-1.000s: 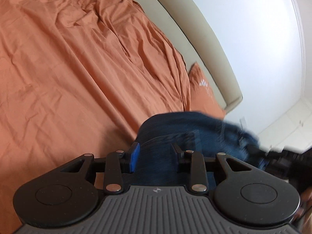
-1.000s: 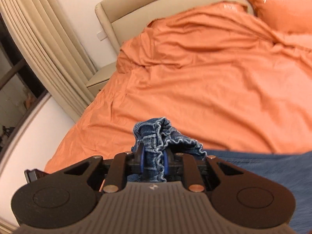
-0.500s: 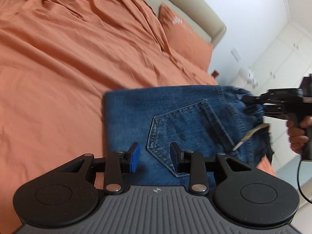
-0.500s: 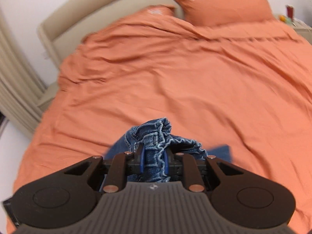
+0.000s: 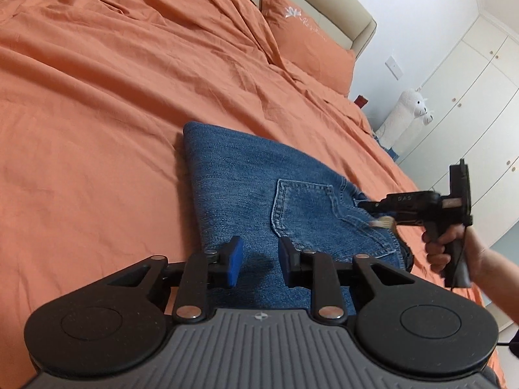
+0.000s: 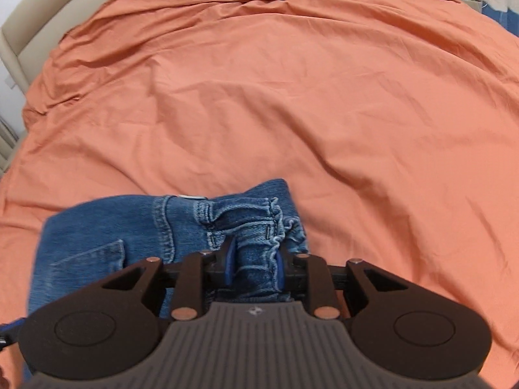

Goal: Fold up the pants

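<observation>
The blue jeans (image 5: 246,178) lie folded on the orange bedspread (image 5: 97,97), back pocket up. My left gripper (image 5: 258,262) is open and empty, just above the near edge of the jeans. My right gripper (image 6: 254,265) is shut on the bunched waistband of the jeans (image 6: 246,223). In the left wrist view the right gripper (image 5: 369,207) is at the right end of the jeans, held by a hand.
An orange pillow (image 5: 308,39) and beige headboard (image 5: 340,3) are at the head of the bed. A white plush toy (image 5: 408,110) and white wardrobe doors (image 5: 470,103) stand beyond the right bedside.
The jeans have come down from a lifted bundle to lie flat on the bed. My right gripper has swung toward the bed, still holding the waistband. My left gripper has stayed open.
</observation>
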Available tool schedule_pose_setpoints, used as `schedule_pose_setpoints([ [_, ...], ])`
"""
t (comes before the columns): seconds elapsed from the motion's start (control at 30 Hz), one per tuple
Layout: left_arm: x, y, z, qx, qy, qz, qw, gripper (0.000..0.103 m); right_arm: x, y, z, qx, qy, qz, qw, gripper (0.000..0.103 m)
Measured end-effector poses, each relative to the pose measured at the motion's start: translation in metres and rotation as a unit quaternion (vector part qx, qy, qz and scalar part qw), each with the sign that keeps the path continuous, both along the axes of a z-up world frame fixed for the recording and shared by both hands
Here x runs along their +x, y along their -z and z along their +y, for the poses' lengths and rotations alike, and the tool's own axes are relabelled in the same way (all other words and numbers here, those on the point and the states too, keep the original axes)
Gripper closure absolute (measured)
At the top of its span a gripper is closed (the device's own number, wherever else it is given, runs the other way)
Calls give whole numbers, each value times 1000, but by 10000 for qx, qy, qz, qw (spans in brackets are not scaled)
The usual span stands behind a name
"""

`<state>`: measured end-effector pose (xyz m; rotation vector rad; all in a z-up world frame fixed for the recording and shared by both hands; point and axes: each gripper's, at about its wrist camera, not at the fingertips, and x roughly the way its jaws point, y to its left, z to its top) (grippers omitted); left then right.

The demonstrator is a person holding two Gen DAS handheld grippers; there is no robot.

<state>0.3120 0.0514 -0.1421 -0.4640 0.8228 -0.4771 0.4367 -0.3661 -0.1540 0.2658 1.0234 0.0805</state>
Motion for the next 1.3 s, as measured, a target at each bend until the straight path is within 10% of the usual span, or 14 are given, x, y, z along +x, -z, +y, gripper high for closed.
schedule_pose_setpoints([
  [0.23, -19, -35, -15, 677, 136, -99, 9976, 69, -64, -30, -21, 137, 440, -847, 9953, 61],
  [0.37, -50, -56, -40, 1476, 551, -315, 9870, 57, -134, -28, -63, 1331, 1428, -1067, 9749, 56],
  [0.67, -104, -58, -87, 2947, 1060, -206, 9495, 47, -178, 38, -88, 3437, 2063, -560, 9144, 56],
  [0.97, -116, -20, -121, 4537, 1078, -161, 8845, 47, -162, 44, -80, 3499, 1810, -673, 9167, 59],
  [1.03, -111, -17, -125, 4637, 877, -211, 8814, 47, -161, 45, -82, 3498, 1809, -669, 9168, 62],
  [1.13, -101, -15, -128, 4545, 726, -168, 8876, 58, -163, 43, -85, 3447, 1769, -719, 9191, 67],
  [1.2, -99, -16, -134, 4816, 851, -251, 8719, 84, -164, 37, -83, 3330, 1673, -858, 9240, 79],
  [1.3, -107, -29, -140, 5263, 1029, -682, 8413, 96, -171, 21, -86, 3496, 1497, -1274, 9160, 89],
])
